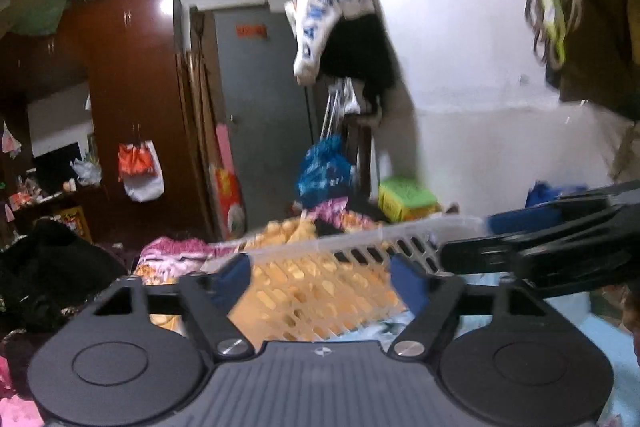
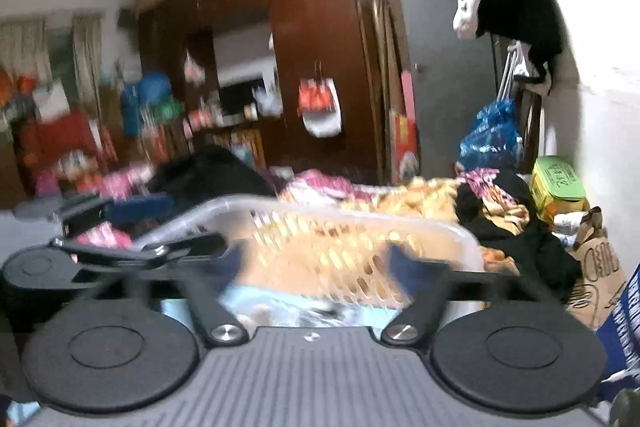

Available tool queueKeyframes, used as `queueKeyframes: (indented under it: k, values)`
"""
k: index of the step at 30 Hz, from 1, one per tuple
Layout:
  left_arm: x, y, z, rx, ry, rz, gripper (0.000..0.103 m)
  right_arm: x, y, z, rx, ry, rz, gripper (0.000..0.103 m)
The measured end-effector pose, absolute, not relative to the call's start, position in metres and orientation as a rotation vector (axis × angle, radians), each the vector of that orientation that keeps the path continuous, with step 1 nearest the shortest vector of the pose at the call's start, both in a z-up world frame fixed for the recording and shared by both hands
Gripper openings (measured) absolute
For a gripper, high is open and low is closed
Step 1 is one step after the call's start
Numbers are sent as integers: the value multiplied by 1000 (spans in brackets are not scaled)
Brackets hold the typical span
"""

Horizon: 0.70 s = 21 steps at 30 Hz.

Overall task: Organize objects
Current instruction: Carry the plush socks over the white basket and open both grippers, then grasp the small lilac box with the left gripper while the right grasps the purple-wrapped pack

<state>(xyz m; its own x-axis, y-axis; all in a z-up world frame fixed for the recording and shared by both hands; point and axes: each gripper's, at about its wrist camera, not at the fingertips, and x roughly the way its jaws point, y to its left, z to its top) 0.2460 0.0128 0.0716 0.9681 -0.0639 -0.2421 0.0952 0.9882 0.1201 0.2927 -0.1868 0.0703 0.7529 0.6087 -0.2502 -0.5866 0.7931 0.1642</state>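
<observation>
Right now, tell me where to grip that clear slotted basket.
Grip the clear slotted basket by its thick top rim, one gripper per end, coming in from the near side. The rim is solid; the walls below are thin slots. Both grippers stand open.

Two handheld black tools are held side by side, both pointing forward and roughly level. The left tool (image 1: 320, 277) has its blue-padded fingers spread wide apart. The right tool (image 2: 316, 267) matches it, fingers (image 2: 404, 269) equally spread, gripping nothing.

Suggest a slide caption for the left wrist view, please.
Left claw open before a clear slotted basket on a cluttered bed, right claw alongside.
</observation>
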Motion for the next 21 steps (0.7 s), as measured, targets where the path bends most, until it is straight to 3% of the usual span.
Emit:
queueKeyframes:
  k: [12,21]
  values:
    - [102,53,7,-24,270,-161,82,177,-273,-11,148,310,634,103]
    - [118,63,-23,-37,373,-113,82,190,-261,-27,128,360,683,103]
